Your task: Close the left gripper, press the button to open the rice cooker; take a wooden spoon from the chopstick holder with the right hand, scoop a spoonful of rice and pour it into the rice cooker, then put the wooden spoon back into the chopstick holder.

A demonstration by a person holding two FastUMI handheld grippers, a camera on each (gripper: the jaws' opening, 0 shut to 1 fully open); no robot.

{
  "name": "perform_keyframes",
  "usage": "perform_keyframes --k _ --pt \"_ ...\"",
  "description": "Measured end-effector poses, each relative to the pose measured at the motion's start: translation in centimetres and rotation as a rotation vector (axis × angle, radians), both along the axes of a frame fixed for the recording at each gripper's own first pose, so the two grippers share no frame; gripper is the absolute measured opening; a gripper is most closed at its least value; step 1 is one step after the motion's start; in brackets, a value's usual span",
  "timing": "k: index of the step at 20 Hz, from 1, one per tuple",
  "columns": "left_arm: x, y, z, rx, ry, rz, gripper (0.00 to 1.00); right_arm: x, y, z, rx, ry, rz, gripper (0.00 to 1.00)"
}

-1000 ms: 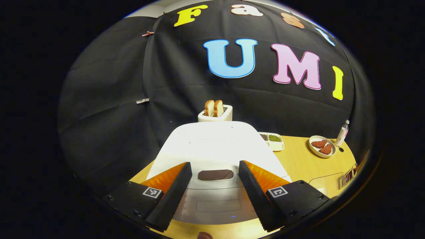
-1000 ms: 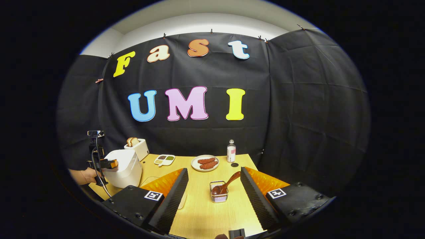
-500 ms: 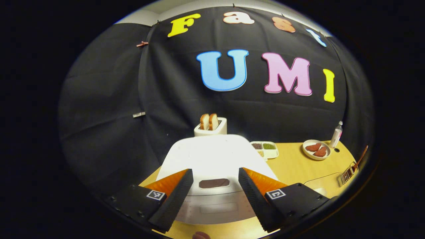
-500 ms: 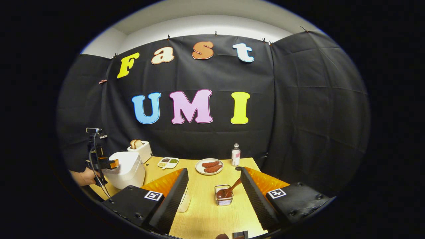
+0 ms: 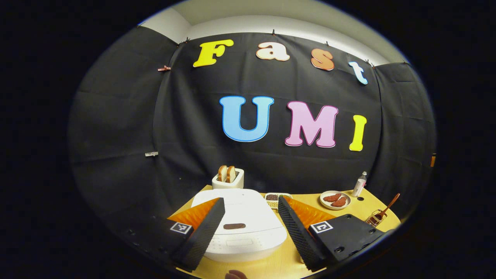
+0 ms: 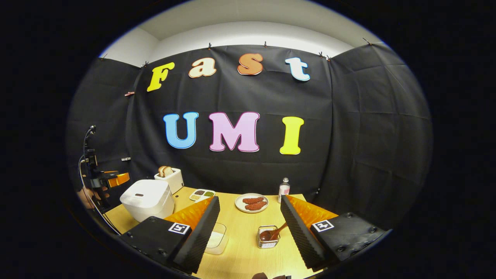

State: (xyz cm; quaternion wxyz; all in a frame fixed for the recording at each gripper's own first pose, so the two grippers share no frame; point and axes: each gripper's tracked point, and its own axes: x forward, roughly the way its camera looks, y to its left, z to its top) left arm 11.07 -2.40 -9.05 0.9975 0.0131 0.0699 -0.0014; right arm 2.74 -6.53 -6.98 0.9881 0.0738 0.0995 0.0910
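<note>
The white rice cooker (image 5: 248, 217) stands with its lid down, a dark button (image 5: 234, 226) on its front top. My left gripper (image 5: 250, 228) hovers open above and in front of it, not touching. From the right gripper view the cooker (image 6: 147, 198) is at the table's left, and the left gripper (image 6: 112, 179) hangs above its left side in a hand (image 6: 86, 197). The wooden spoon (image 6: 276, 232) leans in the wire chopstick holder (image 6: 268, 238), between the fingers of my open, empty right gripper (image 6: 250, 228). A clear rice container (image 6: 216, 239) is partly hidden behind one finger.
A toaster (image 6: 169, 177) holding bread stands behind the cooker. Along the back of the table sit a divided tray of grains (image 6: 202, 193), a plate (image 6: 252, 202) with red-brown pieces and a small bottle (image 6: 284, 190). The booth's black wall closes in the rear.
My left gripper has drawn back and up from the cooker, which now looks smaller. The right gripper has also pulled back from the holder. Both stayed open; the lid stayed down.
</note>
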Motion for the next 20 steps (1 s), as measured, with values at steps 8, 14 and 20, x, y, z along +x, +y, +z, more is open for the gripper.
perform_keyframes --k 8,14,20 --pt "-6.5 -2.8 4.0 0.007 -0.079 -0.102 0.95 0.7 1.0 1.6 0.024 -0.043 0.001 0.98" --pt "-11.0 -3.4 6.4 -0.003 -0.132 -0.095 0.95 0.3 0.2 4.3 0.026 -0.139 -0.050 0.98" --pt "-13.3 -1.9 8.2 -0.002 -0.173 -0.041 0.95 -0.4 0.0 4.6 0.011 -0.170 -0.060 0.98"
